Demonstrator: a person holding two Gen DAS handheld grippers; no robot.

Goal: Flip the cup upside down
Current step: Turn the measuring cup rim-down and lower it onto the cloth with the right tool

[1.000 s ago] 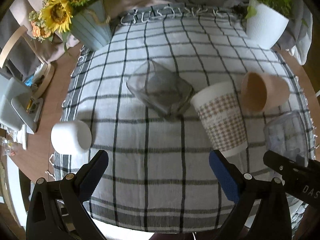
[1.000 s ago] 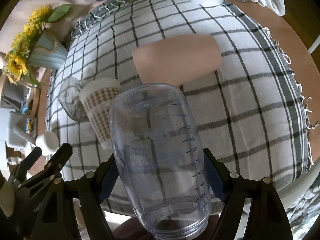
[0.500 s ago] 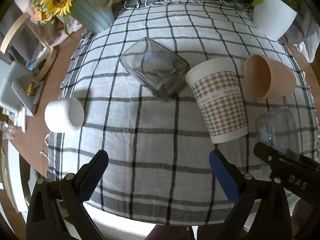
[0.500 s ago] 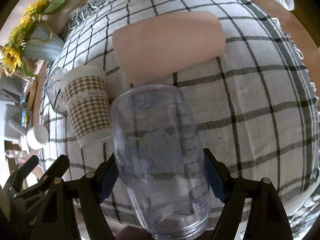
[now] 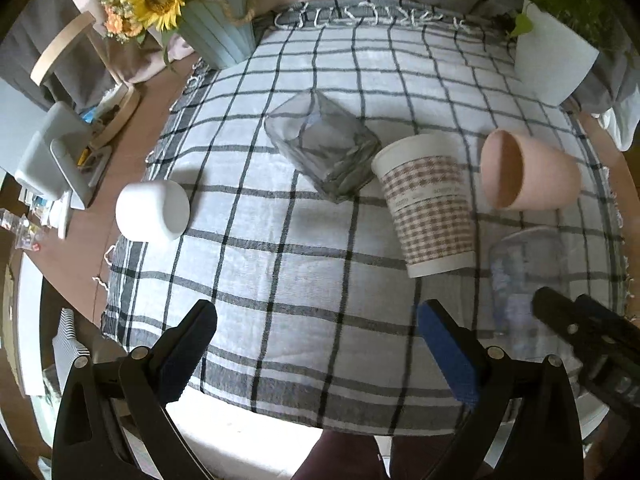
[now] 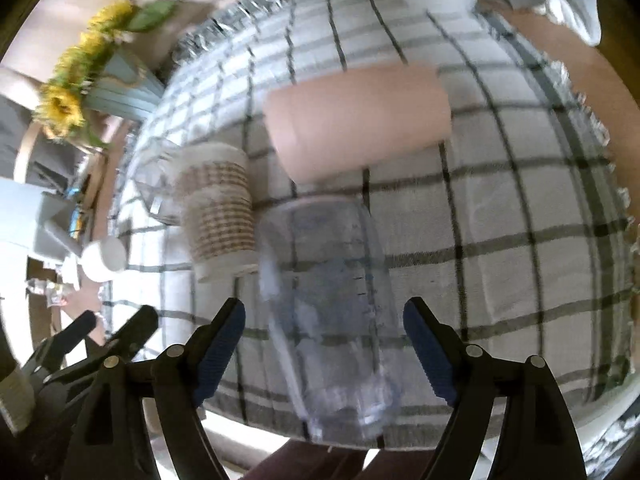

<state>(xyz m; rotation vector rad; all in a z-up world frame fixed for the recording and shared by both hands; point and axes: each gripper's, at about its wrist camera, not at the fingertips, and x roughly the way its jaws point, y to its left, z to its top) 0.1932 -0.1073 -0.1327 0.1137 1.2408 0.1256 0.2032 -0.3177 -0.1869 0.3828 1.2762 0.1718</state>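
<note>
On the checked tablecloth point(image 5: 280, 272), both the left gripper point(image 5: 316, 336) and right gripper point(image 6: 324, 336) spread, clear graduated cup point(image 6: 328, 300) between

A bench point(image 5: 132, 258) with a brown wooden top carries a grey-and-white checked cloth point(image 5: 288, 272) with dark lines and a fringed far edge. On the cloth lie a clear square glass point(image 5: 320, 152) on its side, a checked paper cup point(image 5: 428, 204) standing mouth-down just beside it, a pink cup point(image 5: 528, 176) on its side further right, and a clear plastic measuring cup point(image 5: 524, 276) near the right front edge. A white cup point(image 5: 152, 210) sits at the cloth's left edge. A blue vase of sunflowers point(image 5: 216, 32) and a white plant pot point(image 5: 552, 60) stand at the far corners.
</note>
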